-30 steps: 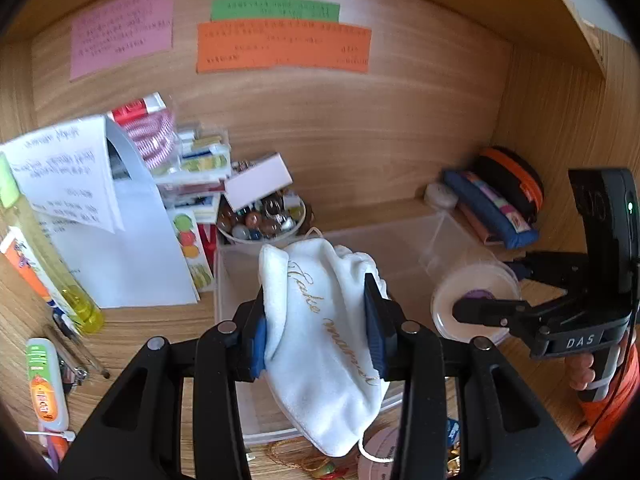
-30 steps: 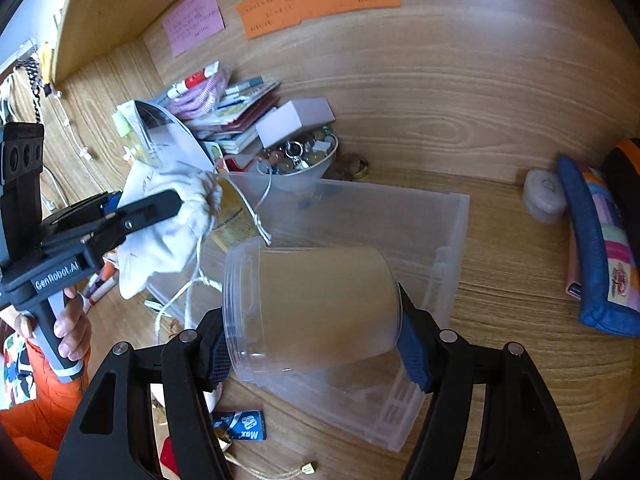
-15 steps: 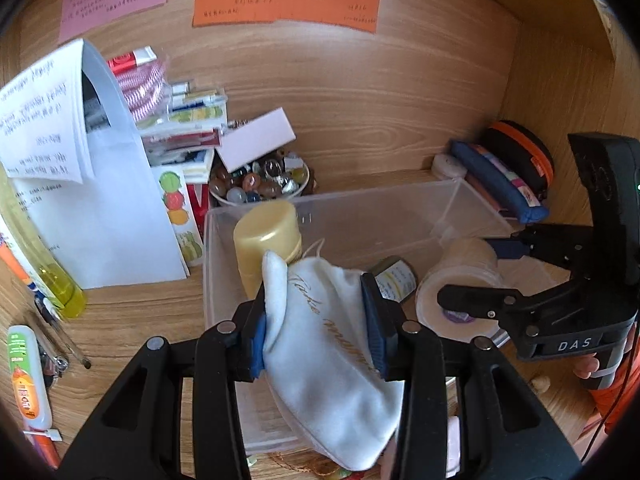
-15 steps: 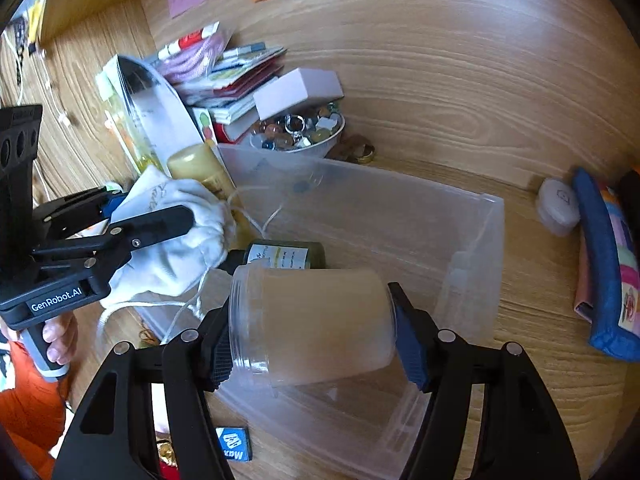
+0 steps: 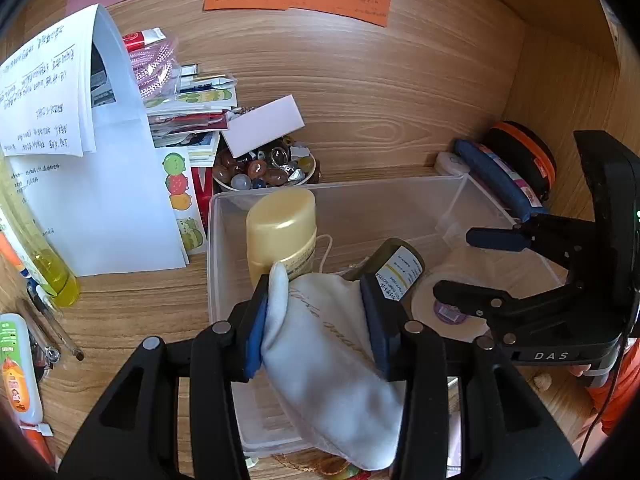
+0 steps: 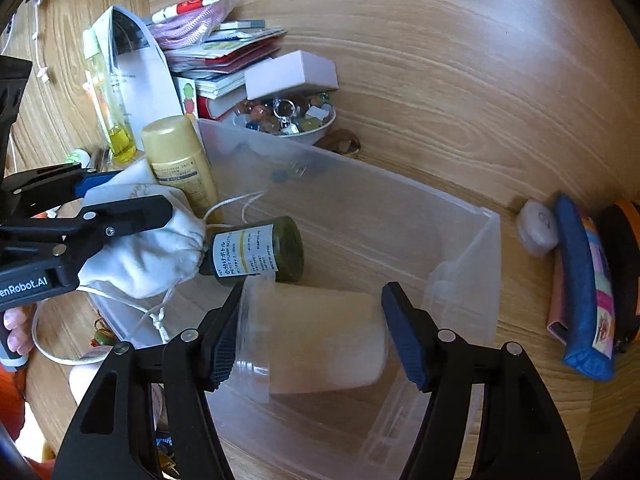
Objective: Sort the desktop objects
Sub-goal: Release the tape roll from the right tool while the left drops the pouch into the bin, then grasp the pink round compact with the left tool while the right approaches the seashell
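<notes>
The left tongs (image 5: 316,316) are clamped on a white drawstring cloth pouch (image 5: 332,364), held over the near-left part of the clear plastic storage bin (image 5: 360,196) that sits on the wooden worktop (image 5: 120,312). The pouch bulges between the pads and sags below them, its cord trailing (image 6: 160,320) over the bin's wall. It looks soft and light, so it will deform rather than slip; a hold across the gathered neck or the bulk of the cloth suits it, and the loose cord could snag on the rim.

The right tongs (image 6: 312,340) sit apart around a translucent plastic jar (image 6: 316,344) lying on its side in the bin. The left pad seems to touch the jar's wide rim, while a gap shows at the right pad, so the jar appears released or nearly so. The jar looks light, rigid and smooth; being round, it may roll on the bin floor, and it is best gripped across its straight wall.

Inside the bin there also stand a yellow-capped beige bottle (image 5: 282,232) and, lying beside the pouch, a dark green labelled pump bottle (image 6: 256,250). By my reading, the pouch is the next thing to set down, in the free space near the bottles.
</notes>
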Available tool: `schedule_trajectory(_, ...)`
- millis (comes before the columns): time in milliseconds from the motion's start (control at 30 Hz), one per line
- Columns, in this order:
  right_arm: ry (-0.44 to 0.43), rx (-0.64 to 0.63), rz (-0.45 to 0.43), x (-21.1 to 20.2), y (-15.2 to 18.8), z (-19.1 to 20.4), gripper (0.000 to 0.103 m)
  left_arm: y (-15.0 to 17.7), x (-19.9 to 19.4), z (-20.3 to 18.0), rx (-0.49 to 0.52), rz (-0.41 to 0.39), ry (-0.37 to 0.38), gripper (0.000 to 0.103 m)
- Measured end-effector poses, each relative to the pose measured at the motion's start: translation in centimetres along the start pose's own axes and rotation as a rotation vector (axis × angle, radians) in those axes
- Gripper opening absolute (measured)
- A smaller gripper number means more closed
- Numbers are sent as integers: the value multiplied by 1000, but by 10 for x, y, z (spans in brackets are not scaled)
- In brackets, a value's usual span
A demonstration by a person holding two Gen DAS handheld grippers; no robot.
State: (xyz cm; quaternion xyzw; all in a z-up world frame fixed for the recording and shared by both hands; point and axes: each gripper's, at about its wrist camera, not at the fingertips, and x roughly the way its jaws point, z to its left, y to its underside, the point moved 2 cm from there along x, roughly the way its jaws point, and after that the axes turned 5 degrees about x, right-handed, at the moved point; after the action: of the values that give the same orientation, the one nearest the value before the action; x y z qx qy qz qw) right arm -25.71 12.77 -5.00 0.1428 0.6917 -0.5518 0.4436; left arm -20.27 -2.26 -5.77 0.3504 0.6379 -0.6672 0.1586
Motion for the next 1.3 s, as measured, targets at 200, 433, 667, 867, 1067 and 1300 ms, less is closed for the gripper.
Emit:
schedule_trajectory(200,76,-68,-29,-11,-2,10,65,0,-6,0,-14,-4,17,53)
schedule_trajectory(433,104,-62,-41,-23,4,10,70,2,-23,-2,-34,-28,28,63)
schedule_trajectory(667,146,-53,-92,-46,21,19,75,6,-50,-6,-41,-66,27,74)
schedule_trajectory(867,162,-23,-122,-63,43,27,76,13,-73,-11,-39,-88,12,80)
schedule_trajectory(1067,176,-8,-139,-78,56,27,77,26,-93,-14,-53,-100,-8,86)
schedule_trajectory(1300,183,-3,-160,-97,78,29,77,45,-112,-20,-72,-104,-30,92)
